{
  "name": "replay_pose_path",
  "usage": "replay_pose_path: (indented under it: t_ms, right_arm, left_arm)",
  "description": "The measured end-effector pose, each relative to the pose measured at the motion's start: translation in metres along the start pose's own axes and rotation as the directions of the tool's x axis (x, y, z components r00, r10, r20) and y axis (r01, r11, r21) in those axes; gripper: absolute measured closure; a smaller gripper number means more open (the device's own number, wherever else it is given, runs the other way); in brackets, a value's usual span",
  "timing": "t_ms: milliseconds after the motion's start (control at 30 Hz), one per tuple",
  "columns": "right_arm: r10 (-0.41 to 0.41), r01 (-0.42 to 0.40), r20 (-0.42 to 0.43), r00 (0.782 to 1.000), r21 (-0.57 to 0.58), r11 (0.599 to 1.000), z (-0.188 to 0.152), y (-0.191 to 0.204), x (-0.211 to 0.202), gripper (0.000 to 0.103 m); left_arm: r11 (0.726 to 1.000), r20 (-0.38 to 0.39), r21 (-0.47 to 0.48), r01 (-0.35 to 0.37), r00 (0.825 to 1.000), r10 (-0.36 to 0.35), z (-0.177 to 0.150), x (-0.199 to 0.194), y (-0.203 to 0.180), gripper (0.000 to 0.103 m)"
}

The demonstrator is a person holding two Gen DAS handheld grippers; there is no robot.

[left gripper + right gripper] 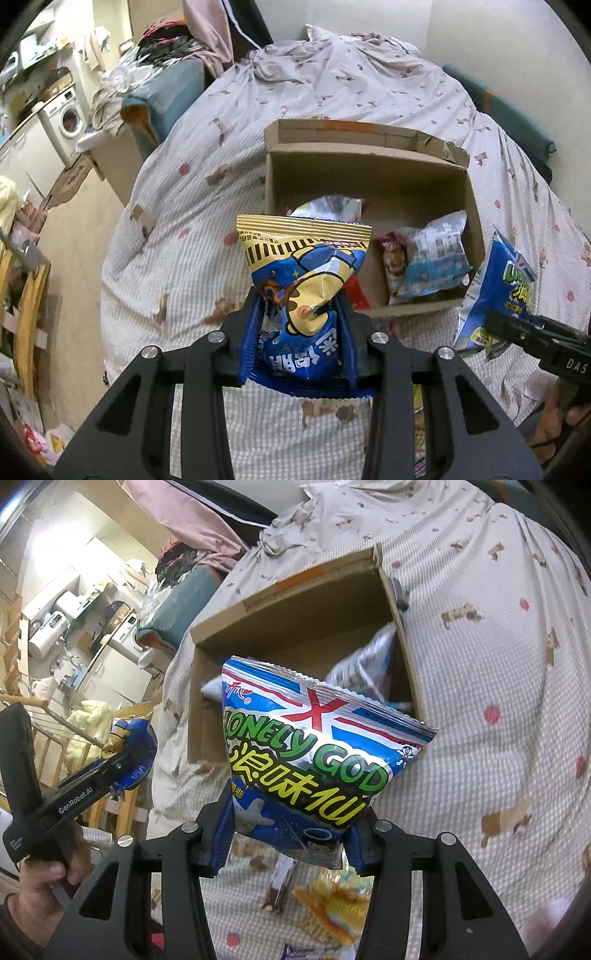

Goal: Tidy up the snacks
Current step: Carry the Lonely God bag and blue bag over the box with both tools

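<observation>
Over the bed (192,155), left gripper (300,314) is clamped on a yellow-blue bag (306,273), right gripper (291,834) pinching the Lonely God bag (314,753), both just short of the box (369,173).

Left tool (301,314): both fingers (248,332) closed in on a snack bag, gripping its lower half; bag stands up past the fingertips. Right tool (291,834): fingers (221,834) likewise clamped, on a second bag, near its bottom edge. From the right wrist view, the left tool's body sits off to the left, held by a bare hand (44,882) wrapped round the handle (thumb on top). The right tool shows at the left view's right edge.
</observation>
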State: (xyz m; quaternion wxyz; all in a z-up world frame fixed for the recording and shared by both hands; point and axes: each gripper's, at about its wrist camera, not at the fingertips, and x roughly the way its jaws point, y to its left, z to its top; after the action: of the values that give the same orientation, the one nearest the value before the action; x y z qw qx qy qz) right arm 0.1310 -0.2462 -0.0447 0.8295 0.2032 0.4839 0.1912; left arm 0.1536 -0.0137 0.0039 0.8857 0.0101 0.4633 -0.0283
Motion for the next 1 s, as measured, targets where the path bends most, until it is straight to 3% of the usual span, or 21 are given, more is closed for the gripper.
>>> replay_pose_path:
  t_ms: [167,400,533,667,833,1000]
  right_arm:
    - [0.003,-0.003,0.045,0.999,0.012,1.000,0.011,-0.001,-0.003,0.051]
    - [-0.046,0.052,0.112,0.993,-0.049,0.997,0.030,-0.001,0.001,0.051]
    - [-0.038,0.038,0.091,0.995,0.004,0.999,0.043,-0.014,0.015,0.051]
    - [0.002,-0.001,0.064,0.998,-0.027,1.000,0.052,-0.009,0.029,0.051]
    - [-0.012,0.018,0.063,0.998,-0.089,0.996,0.062,0.004,0.046,0.051]
    - [0.059,-0.057,0.019,0.998,-0.088,0.995,0.062,0.011,0.064,0.049]
  left_arm:
    - [0.999,0.015,0.048,0.000,1.000,-0.001,0.013,0.006,-0.010,0.070]
    - [0.998,0.045,0.052,-0.022,0.999,0.020,0.026,0.032,-0.008,0.070]
    - [0.998,0.072,0.046,-0.048,0.996,0.044,0.018,0.043,0.000,0.069]
    - [0.998,0.050,0.054,-0.010,0.999,0.007,0.017,0.051,0.000,0.069]
    - [0.999,0.035,0.050,0.000,0.999,-0.002,0.017,0.061,-0.004,0.069]
    - [0.999,0.029,0.053,0.006,1.000,-0.008,0.019,0.070,-0.010,0.069]
